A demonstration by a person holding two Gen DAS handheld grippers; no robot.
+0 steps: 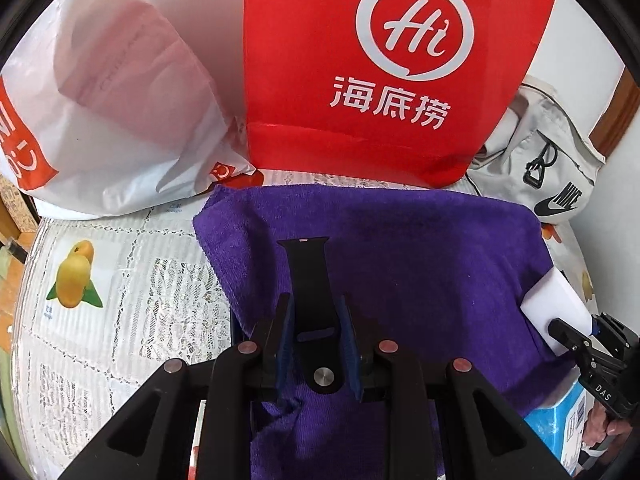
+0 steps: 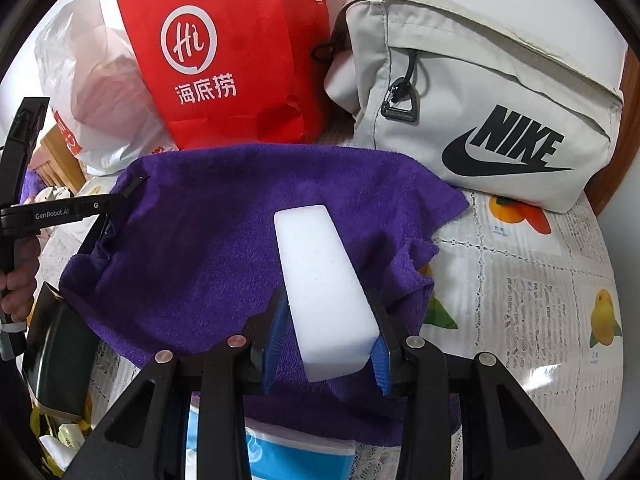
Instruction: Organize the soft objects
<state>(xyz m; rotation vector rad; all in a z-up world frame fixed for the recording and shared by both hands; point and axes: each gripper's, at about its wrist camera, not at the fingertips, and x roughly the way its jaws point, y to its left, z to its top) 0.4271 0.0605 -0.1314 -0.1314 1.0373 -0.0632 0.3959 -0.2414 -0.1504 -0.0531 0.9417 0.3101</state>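
Observation:
A purple towel [image 1: 420, 248] lies spread over something on the table; it also shows in the right wrist view [image 2: 208, 232]. My left gripper [image 1: 318, 332] is shut on a black watch strap [image 1: 310, 280], which points forward above the towel. My right gripper [image 2: 326, 344] is shut on a white sponge block [image 2: 320, 280] and holds it above the towel's right part. In the left wrist view the sponge [image 1: 556, 308] and right gripper [image 1: 576, 340] show at the right edge. The left gripper [image 2: 108, 204] shows at the left of the right wrist view.
A red paper bag [image 1: 380, 60] and a white plastic bag [image 1: 120, 92] stand behind the towel. A grey Nike pouch [image 2: 480, 108] lies at the back right. A blue box [image 2: 296, 456] sits under the towel's near edge. A lace tablecloth with fruit prints [image 1: 120, 300] covers the table.

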